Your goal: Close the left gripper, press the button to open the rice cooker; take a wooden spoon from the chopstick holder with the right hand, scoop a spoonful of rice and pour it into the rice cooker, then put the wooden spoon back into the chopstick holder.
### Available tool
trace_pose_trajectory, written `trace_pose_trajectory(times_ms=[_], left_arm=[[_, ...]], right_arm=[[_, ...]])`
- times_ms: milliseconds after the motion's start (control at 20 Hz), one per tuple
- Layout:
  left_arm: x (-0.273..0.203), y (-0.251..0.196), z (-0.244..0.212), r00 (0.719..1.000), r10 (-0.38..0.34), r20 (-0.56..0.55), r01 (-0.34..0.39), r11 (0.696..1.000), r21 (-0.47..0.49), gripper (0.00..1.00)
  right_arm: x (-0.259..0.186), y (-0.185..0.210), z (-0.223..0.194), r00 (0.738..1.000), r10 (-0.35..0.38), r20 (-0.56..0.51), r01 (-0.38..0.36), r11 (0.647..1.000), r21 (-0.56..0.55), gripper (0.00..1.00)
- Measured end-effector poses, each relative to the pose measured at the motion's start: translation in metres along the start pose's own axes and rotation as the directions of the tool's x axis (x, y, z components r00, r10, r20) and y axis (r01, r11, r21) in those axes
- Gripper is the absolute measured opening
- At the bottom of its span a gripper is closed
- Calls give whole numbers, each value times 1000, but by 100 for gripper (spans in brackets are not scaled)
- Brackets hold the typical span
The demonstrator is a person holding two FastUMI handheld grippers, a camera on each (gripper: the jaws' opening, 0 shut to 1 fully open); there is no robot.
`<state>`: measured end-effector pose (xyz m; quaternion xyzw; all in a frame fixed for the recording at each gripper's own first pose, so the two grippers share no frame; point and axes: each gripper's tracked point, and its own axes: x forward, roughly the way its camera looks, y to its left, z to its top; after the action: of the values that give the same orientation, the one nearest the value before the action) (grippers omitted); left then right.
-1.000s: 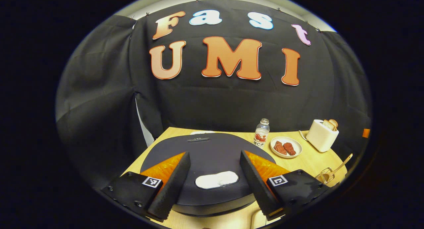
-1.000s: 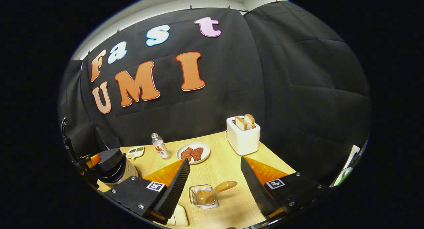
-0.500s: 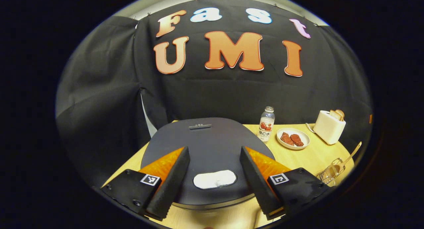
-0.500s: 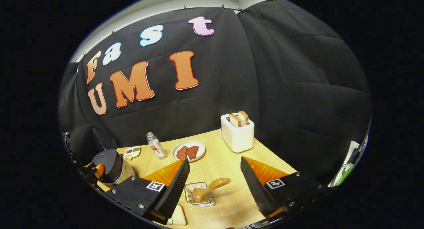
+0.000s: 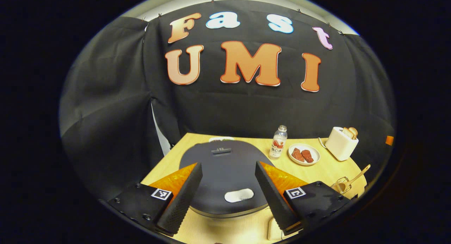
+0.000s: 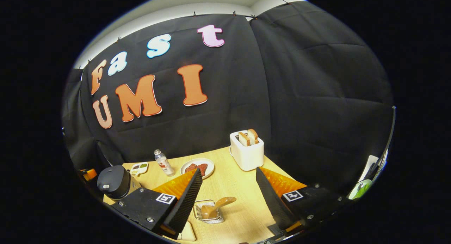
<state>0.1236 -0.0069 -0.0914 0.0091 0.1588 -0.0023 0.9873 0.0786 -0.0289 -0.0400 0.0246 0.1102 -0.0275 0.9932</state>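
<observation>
rice cooker: a round, dark grey appliance (image 5: 225, 166) with a domed lid, shut, standing upright near the left edge of the light wooden desk (image 6: 239, 180).
button: a pale oval pad (image 5: 239, 195) on the front of the lid, facing the near edge.
wooden spoon: a light brown wooden spoon (image 6: 216, 207), bowl down inside the holder, its handle leaning out over the rim.
chopstick holder: a small square wire basket (image 6: 208, 213) standing close to the near edge of the desk, well apart from the rice cooker.
rice: cannot tell where it lies.
</observation>
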Motion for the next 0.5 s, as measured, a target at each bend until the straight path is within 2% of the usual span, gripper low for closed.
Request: trace_pose_trajectory(times_ms=[200, 300, 400, 450, 500], left_arm=[[-45, 10, 74, 997, -13, 76, 13, 1000, 3, 100], [-69, 16, 115, 991, -16, 136, 11, 999, 39, 95], [-89, 16, 149, 981, -30, 192, 25, 999, 32, 95], [-100, 15, 159, 976, -40, 212, 37, 999, 16, 100], [-108, 13, 168, 972, -47, 229, 48, 999, 4, 100]], right_arm=[[-16, -3, 43, 997, 2, 81, 3, 998, -62, 95], [-24, -4, 65, 992, 5, 130, 8, 995, -101, 95], [-31, -1, 83, 985, 17, 169, 4, 992, -123, 95], [-36, 1, 91, 982, 26, 186, -2, 992, -129, 95], [-40, 3, 97, 979, 36, 199, -10, 991, -132, 95]])
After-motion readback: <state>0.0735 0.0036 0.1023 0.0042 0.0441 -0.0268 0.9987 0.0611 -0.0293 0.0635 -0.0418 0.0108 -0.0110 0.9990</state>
